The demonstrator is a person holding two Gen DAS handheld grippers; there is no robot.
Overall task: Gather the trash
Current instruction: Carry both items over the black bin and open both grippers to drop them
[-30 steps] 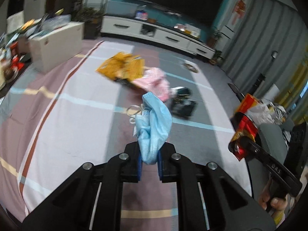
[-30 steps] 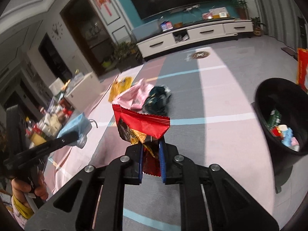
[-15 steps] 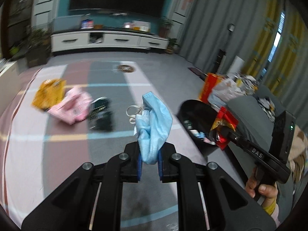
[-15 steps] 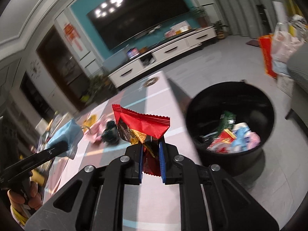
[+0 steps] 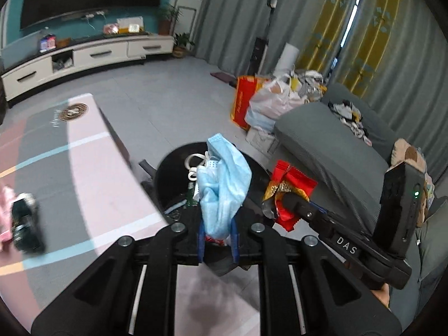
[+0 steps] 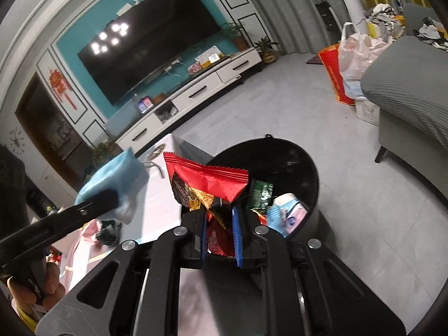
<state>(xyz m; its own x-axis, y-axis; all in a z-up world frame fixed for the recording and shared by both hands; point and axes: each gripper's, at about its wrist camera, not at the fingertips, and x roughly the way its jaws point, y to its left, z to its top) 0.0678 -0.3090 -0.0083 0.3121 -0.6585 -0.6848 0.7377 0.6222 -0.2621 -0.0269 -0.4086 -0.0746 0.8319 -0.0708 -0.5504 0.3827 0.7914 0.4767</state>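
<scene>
My left gripper (image 5: 217, 232) holds a crumpled blue face mask (image 5: 221, 184) upright over the black bin (image 5: 168, 173). Its jaws are opening, with the mask still pinched between the pads. In the right wrist view my right gripper (image 6: 219, 224) carries a red snack wrapper (image 6: 212, 179) above the same bin (image 6: 294, 162). These jaws are opening too, and the wrapper still stands between them. Each gripper shows in the other's view: the right gripper (image 5: 288, 198) with its wrapper (image 5: 294, 184), the left gripper (image 6: 112, 196) with the mask (image 6: 117, 176).
Several pieces of trash (image 6: 285, 212) lie inside the bin. On the striped table (image 5: 92, 184) to the left lie a dark packet (image 5: 25, 221) and a pink one (image 5: 5, 196). A grey sofa (image 5: 336, 145) and full bags (image 5: 252, 100) stand to the right.
Both grippers swung right from over the table to above the black bin, carrying the mask and the wrapper. The gap between each pair of pads has widened slightly.
</scene>
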